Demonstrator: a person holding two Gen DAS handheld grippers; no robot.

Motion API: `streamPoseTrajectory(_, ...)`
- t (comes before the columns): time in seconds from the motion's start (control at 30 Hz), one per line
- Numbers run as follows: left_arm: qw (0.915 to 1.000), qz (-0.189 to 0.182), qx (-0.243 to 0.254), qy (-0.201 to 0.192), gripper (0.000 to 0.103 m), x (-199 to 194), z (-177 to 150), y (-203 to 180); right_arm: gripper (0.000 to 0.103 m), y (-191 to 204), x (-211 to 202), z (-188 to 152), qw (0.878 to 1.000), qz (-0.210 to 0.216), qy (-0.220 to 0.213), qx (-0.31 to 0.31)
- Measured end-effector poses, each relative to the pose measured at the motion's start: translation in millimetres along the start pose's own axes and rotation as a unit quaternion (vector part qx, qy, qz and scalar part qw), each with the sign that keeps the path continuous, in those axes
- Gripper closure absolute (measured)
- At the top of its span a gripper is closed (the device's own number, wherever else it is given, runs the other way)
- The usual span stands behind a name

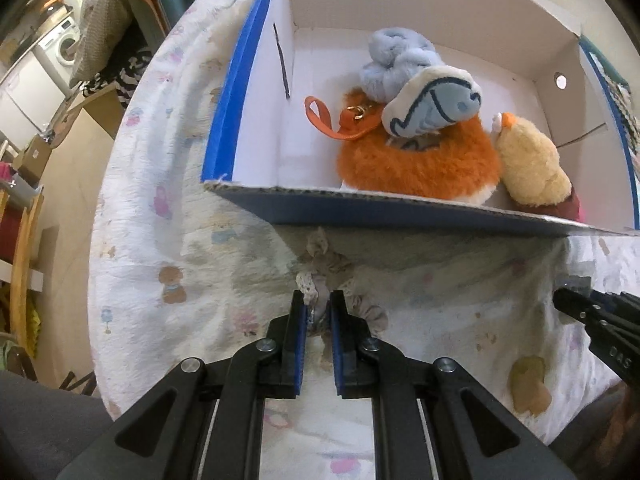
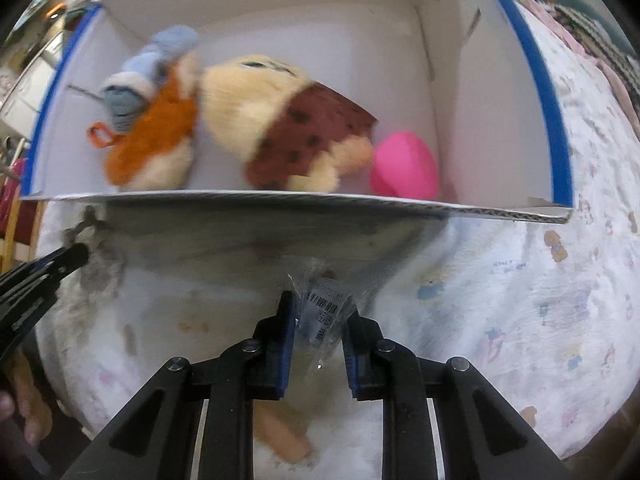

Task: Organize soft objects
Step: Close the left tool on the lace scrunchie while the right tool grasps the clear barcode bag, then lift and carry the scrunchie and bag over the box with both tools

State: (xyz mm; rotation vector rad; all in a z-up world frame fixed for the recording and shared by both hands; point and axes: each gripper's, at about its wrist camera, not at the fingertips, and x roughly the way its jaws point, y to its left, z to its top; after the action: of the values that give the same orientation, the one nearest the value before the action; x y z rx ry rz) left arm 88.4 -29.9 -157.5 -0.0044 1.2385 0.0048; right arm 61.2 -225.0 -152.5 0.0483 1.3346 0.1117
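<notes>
My left gripper is shut on a beige lace-trimmed scrunchie, just in front of the blue-and-white cardboard box. Inside the box lie a light-blue fluffy piece, a whale plush, an orange furry bag and a yellow plush. In the right wrist view, my right gripper pinches a clear plastic packet with a barcode label, near the box's front wall. A pink ball sits beside the yellow plush. Each gripper's tip shows at the edge of the other's view.
The box rests on a white bedsheet printed with small cartoon figures. A tan object lies under my right gripper. Hung clothes and a washing machine are far left. A person's hand shows at the lower left.
</notes>
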Motion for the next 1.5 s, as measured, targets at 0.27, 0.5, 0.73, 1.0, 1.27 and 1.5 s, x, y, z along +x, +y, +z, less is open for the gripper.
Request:
streamPoseTrajectory(0.27,0.9995,0.005,-0.01,-0.03,0.093,-28,-10,6,0.08,-17,-49,-17,0.998,0.04,-0.056,-0.008)
streamPoseTrajectory(0.5,0.9954,-0.009,-0.042,-0.086,0.093,-65,-20,20,0.08,-57,-88,-24,0.99,0.083,-0.108,0.028)
streamPoseTrajectory(0.73,0.9869,0.001,-0.037,-0.157,0.093,-107,-28,14,0.08,-43,-115,-32,0.978,0.092,-0.183,0.026)
streamPoseTrajectory(1.0,0.9747,-0.021,-0.011,-0.222,0.093,-153,-8,1,0.08,-23,-144,-21,0.962,0.066,-0.266,-0.005)
streamPoseTrajectory(1.27,0.9577,-0.028,-0.002,-0.286,0.093,-195,29,-6,0.08,-5,-197,1,0.931,0.073,-0.355,-0.034)
streamPoseTrajectory(1.5,0.9588,-0.024,-0.008,-0.283,0.093,-185,72,-15,0.08,5,-206,41,0.924,0.083,-0.37,-0.052)
